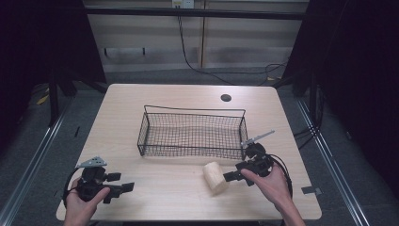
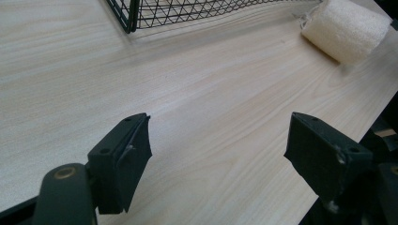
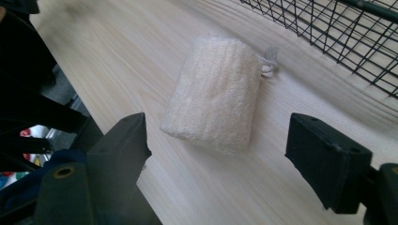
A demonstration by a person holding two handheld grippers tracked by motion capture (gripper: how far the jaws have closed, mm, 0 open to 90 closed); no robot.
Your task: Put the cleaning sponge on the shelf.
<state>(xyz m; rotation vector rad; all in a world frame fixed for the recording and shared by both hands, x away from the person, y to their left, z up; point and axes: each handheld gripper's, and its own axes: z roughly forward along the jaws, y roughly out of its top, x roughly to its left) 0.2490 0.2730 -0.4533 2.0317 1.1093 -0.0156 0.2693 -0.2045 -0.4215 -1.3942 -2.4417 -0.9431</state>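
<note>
Loofah (image 3: pixel 216 103): cream, fibrous, stubby cylinder, string loop at end, lying on table (image 1: pixel 155 188). Both grippers' fingers released, apart.

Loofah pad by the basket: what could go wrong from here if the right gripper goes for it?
The loofah pad lies flat on the table, ahead of the open right gripper; closing early might just nudge it away. It looks soft, so a shallow pinch may slip. The wire basket wall stands close; a low lift could catch its rim.
</note>
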